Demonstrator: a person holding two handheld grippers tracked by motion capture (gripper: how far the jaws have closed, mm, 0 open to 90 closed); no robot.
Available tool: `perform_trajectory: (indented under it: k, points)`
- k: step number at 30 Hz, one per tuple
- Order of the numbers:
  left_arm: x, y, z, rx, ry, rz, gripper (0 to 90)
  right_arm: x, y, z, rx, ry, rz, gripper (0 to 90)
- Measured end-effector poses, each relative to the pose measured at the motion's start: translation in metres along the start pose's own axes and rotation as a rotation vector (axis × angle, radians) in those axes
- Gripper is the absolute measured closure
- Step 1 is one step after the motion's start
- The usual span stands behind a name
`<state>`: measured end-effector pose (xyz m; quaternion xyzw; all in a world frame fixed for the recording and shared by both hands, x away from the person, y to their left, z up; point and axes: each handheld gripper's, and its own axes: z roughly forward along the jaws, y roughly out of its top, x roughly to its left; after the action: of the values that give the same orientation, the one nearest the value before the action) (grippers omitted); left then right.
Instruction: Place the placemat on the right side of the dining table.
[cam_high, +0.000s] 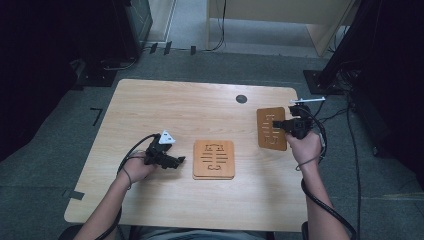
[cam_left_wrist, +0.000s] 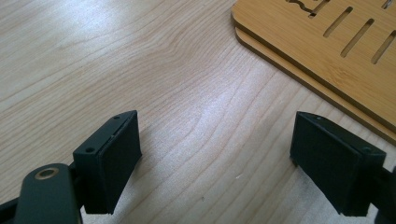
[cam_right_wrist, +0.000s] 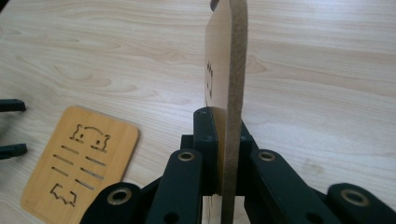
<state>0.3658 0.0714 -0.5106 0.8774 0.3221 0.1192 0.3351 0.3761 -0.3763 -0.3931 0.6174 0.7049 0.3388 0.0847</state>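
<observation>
My right tongs (cam_right_wrist: 224, 140) pinched a wooden board (cam_right_wrist: 227, 60) on edge at centre frame, while my left tongs (cam_left_wrist: 215, 158) gaped empty over the desk (cam_left_wrist: 140, 60).

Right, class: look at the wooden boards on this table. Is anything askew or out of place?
Mildly, yes. The two stacked boards at the table's centre are not flush: the lower one's edge peeks out. The third board is off the table, clamped on edge in the right gripper.

Black tongs (cam_high: 181, 160) with brass-ringed pivots, screwed flat pads (cam_left_wrist: 119, 163) — black cables trailing, a grey three-cornered plate (cam_high: 166, 137) atop the left.
</observation>
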Motion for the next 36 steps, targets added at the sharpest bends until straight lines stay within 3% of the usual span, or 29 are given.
perform_trajectory:
  k: [8, 18, 32, 36]
  points:
    - [0.000, 0.001, 0.002, 0.002, 0.000, 0.002, 13.4, -0.007, -0.001, -0.003, 0.032, -0.035, 0.008, 87.5]
    - [0.000, 0.004, 0.004, 0.003, 0.000, 0.001, 12.9, -0.021, -0.004, -0.008, 0.069, -0.055, 0.069, 87.4]
    - [0.000, 0.004, 0.004, -0.001, 0.001, 0.002, 12.9, -0.037, 0.000, -0.004, 0.067, -0.076, 0.112, 83.1]
    - [0.000, 0.004, 0.005, -0.003, 0.000, 0.002, 12.8, -0.037, 0.002, 0.000, 0.071, -0.088, 0.103, 81.9]
